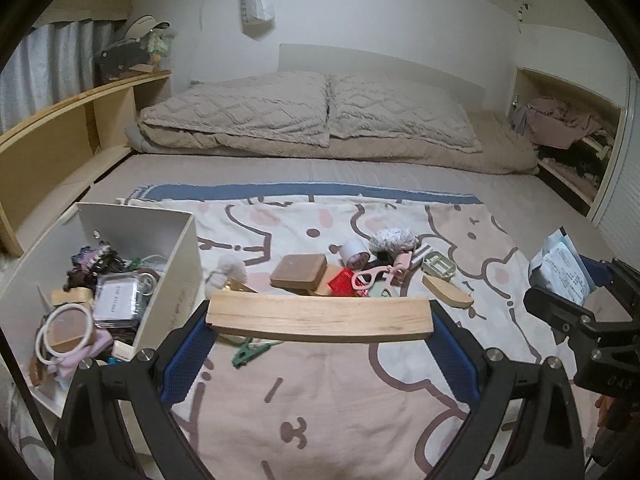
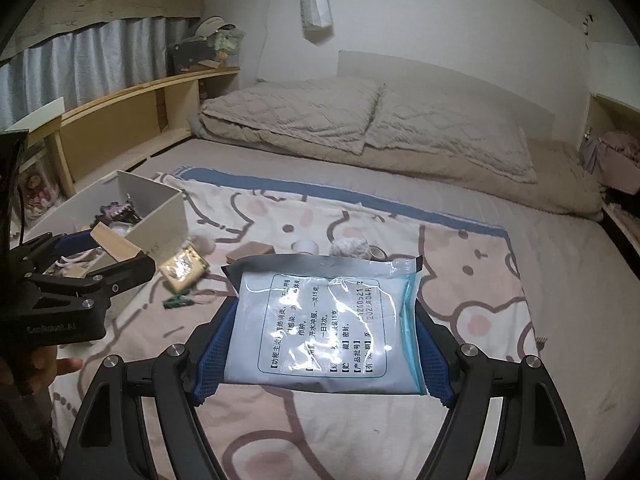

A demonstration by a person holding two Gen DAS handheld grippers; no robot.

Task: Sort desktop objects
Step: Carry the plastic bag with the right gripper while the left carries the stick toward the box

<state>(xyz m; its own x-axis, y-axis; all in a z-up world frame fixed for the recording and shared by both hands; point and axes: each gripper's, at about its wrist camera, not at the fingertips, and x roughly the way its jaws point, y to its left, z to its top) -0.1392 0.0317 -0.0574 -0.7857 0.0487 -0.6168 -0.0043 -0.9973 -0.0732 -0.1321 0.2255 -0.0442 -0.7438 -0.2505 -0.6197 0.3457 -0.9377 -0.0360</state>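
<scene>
My left gripper (image 1: 320, 320) is shut on a light wooden block (image 1: 320, 317), held crosswise above the blanket just right of the white storage box (image 1: 182, 276). The block also shows in the right wrist view (image 2: 114, 245), beside the box (image 2: 160, 222). My right gripper (image 2: 324, 328) is shut on a pale blue sachet with printed text (image 2: 326, 320), held above the blanket; it shows at the right edge of the left wrist view (image 1: 560, 270). A heap of small items (image 1: 360, 276) lies on the blanket beyond the block.
The white box holds several items, among them a round mirror (image 1: 66, 330) and a clear case (image 1: 116, 300). A green clip (image 1: 246, 354) lies under the block. A wooden brush (image 1: 448, 292), a tape roll (image 1: 354, 254) and a brown block (image 1: 298, 270) lie in the heap. Pillows (image 1: 312, 112) lie at the back.
</scene>
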